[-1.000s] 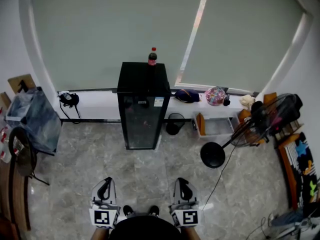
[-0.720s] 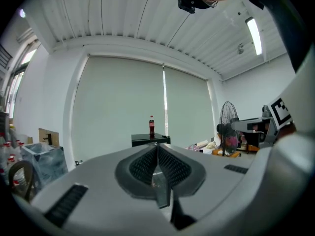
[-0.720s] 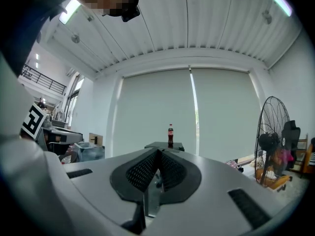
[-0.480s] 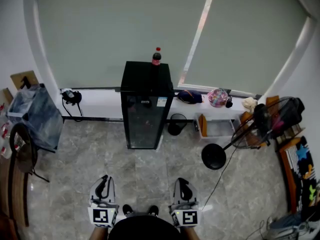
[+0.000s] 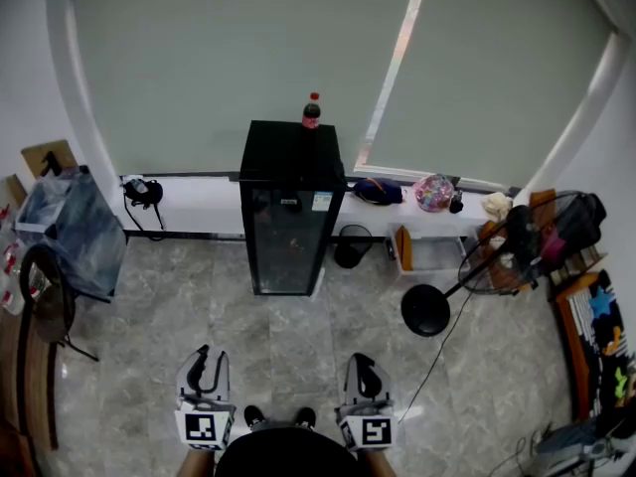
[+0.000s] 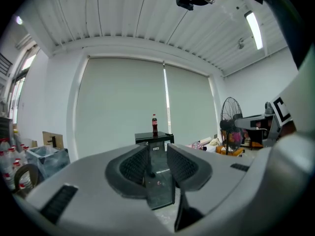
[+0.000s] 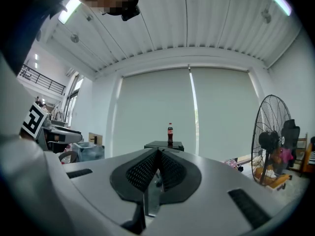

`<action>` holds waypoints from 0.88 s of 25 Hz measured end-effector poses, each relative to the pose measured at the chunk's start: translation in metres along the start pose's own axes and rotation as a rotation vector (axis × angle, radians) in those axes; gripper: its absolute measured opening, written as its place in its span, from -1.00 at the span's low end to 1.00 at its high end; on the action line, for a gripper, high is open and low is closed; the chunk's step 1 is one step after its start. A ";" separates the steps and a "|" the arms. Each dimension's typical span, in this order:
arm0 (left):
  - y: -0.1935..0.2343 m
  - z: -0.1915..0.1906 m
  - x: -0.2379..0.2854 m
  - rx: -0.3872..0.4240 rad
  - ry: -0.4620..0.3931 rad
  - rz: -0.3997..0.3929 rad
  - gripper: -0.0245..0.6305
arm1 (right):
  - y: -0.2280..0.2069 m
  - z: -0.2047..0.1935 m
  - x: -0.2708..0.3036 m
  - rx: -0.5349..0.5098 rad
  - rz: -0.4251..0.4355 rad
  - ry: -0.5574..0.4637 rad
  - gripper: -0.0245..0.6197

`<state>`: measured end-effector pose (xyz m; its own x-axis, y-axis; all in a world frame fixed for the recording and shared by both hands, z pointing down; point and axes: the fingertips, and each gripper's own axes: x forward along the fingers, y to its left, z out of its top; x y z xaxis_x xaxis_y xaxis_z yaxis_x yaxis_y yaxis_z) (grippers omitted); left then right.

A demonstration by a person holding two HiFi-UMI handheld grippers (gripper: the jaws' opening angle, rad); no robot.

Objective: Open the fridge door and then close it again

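Observation:
A small black fridge (image 5: 290,217) with a glass door stands against the window wall, its door closed. A cola bottle (image 5: 312,111) stands upright on its top. Both grippers are low in the head view, far short of the fridge and pointing level at it. My left gripper (image 5: 204,358) is open; its jaws have just been opening and a narrow gap with nothing in it shows between the pads (image 6: 135,163). Through that gap I see the fridge (image 6: 160,191) and the bottle (image 6: 154,123). My right gripper (image 5: 363,366) is shut, its pads (image 7: 147,168) meeting, and it holds nothing.
A standing fan (image 5: 537,237) with a round base (image 5: 425,309) stands right of the fridge, its cord trailing over the floor. A dark bin (image 5: 348,244) and a white crate (image 5: 427,251) sit by the ledge. At the left are a chair (image 5: 45,306) and a covered box (image 5: 65,232).
The head view shifted slightly to the left early on. The left gripper's jaws have parted a little. Both hands and the fridge stay where they were.

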<state>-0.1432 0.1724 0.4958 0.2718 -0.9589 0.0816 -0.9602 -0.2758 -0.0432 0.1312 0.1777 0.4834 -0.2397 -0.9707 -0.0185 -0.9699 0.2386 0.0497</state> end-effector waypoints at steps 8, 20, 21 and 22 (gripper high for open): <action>-0.007 0.000 0.005 0.000 -0.009 -0.010 -0.45 | 0.003 -0.002 0.000 0.013 0.007 -0.004 -0.91; 0.000 -0.003 0.008 0.023 -0.008 0.017 -0.17 | 0.000 -0.002 0.003 0.005 0.008 -0.007 -0.91; 0.001 -0.002 0.009 0.023 -0.007 0.020 -0.14 | 0.000 -0.002 0.004 0.008 0.007 -0.008 -0.91; 0.001 -0.002 0.010 0.024 -0.006 0.022 -0.10 | 0.000 -0.002 0.004 0.012 0.006 -0.009 -0.91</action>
<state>-0.1415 0.1631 0.4986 0.2508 -0.9652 0.0741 -0.9643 -0.2558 -0.0685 0.1307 0.1733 0.4853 -0.2458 -0.9689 -0.0270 -0.9689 0.2448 0.0376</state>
